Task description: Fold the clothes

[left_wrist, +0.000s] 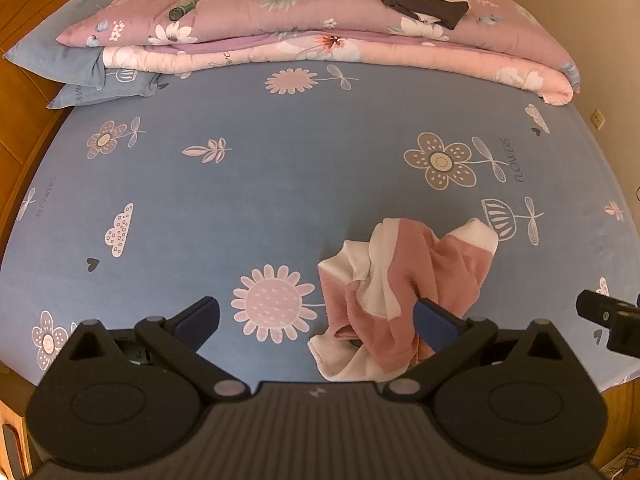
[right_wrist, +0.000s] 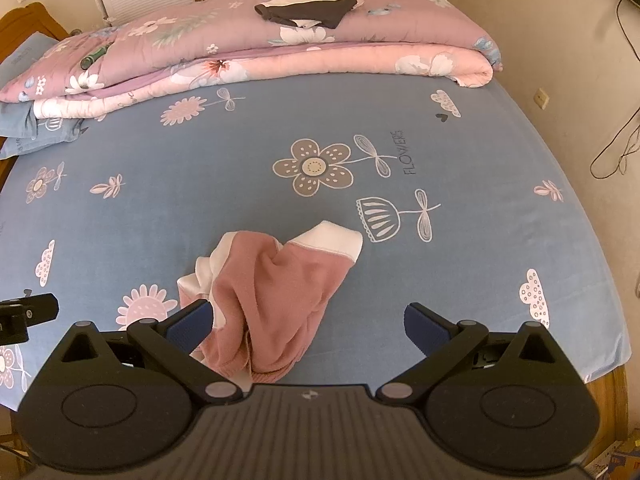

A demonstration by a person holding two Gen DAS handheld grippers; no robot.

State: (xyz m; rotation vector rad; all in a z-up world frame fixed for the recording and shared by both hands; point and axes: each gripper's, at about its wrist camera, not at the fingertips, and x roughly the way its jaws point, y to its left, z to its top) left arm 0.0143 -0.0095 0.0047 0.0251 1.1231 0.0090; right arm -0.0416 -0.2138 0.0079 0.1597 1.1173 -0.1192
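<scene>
You have wide bare sheet (left_wrist: pixel 248 184) ahead and to the left of the crumpled pink garment (left_wrist: pixel 400 292), with nothing lying on it. The garment itself sits near the bed's front edge, between your two grippers, and both stand with jaws wide apart. At the far side the folded pink quilt (left_wrist: pixel 320 40) forms a long raised barrier across the bed, with dark clothing (left_wrist: pixel 424 6) on top. Blue pillows (left_wrist: pixel 68 60) block the far left corner.

Both wrist cams low at bed's (left_wrist: pixel 280 184) near edge, facing quilt (right_wrist: pixel 280 40); share pink garment (right_wrist: pixel 272 304)
</scene>
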